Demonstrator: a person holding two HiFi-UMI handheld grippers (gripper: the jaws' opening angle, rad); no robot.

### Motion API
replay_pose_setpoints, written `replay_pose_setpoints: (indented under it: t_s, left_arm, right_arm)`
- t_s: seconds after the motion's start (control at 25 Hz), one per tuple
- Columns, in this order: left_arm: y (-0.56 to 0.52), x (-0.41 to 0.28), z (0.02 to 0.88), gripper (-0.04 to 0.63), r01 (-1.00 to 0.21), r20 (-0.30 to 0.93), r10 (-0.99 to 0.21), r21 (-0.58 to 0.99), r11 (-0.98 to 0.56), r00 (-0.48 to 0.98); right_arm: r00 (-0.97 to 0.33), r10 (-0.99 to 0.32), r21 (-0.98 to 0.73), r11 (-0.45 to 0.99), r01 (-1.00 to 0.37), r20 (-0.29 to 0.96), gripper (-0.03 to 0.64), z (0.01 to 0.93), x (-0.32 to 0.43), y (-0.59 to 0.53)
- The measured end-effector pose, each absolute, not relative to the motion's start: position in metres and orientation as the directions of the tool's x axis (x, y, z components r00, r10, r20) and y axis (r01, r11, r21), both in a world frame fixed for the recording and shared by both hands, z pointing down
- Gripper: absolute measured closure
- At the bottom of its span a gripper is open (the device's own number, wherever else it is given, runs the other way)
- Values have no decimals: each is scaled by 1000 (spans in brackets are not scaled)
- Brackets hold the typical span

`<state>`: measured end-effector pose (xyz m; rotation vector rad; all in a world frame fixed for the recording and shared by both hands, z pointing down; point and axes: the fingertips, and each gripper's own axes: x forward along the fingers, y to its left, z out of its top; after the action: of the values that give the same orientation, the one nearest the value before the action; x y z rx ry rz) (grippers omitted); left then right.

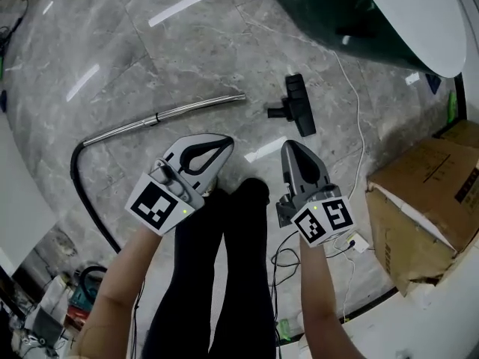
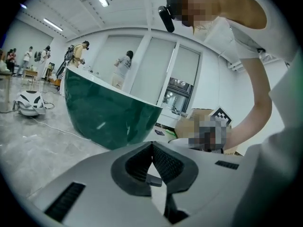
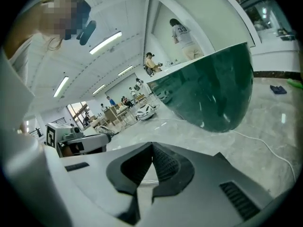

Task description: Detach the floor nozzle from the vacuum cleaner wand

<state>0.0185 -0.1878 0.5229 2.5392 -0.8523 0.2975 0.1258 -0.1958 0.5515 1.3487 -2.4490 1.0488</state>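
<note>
In the head view the black floor nozzle (image 1: 297, 106) lies on the marble floor by itself, a short gap right of the tip of the silver wand (image 1: 172, 113). The wand runs left into a black hose (image 1: 86, 193). Both grippers hang high above the floor, well short of either part. My left gripper (image 1: 224, 142) is shut with nothing in it, its jaws meeting at the tip (image 2: 152, 145). My right gripper (image 1: 288, 146) is likewise shut and empty (image 3: 152, 145). Neither gripper view shows the nozzle or the wand.
A dark green counter with a white top (image 1: 389, 13) curves across the far right. A cardboard box (image 1: 423, 200) stands at the right, with a white cable (image 1: 358, 118) and a power strip (image 1: 358, 241) beside it. My black-clad legs (image 1: 224, 275) are below. People stand in the distance.
</note>
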Motion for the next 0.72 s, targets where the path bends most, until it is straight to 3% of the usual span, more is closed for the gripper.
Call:
replay_pose_setpoints:
  t_s: [0.28,0.72]
  left_arm:
    - [-166,12,466,584,-625,324,-535,377,-683,780]
    - [-147,29,438,584,-612,289,-539,376,-696,791]
  right_arm:
    - [-521,-702,-546,222,-808,486,601,501,127,-165]
    - [-404,-755,-332,259,-907,516,601,461,150,-158]
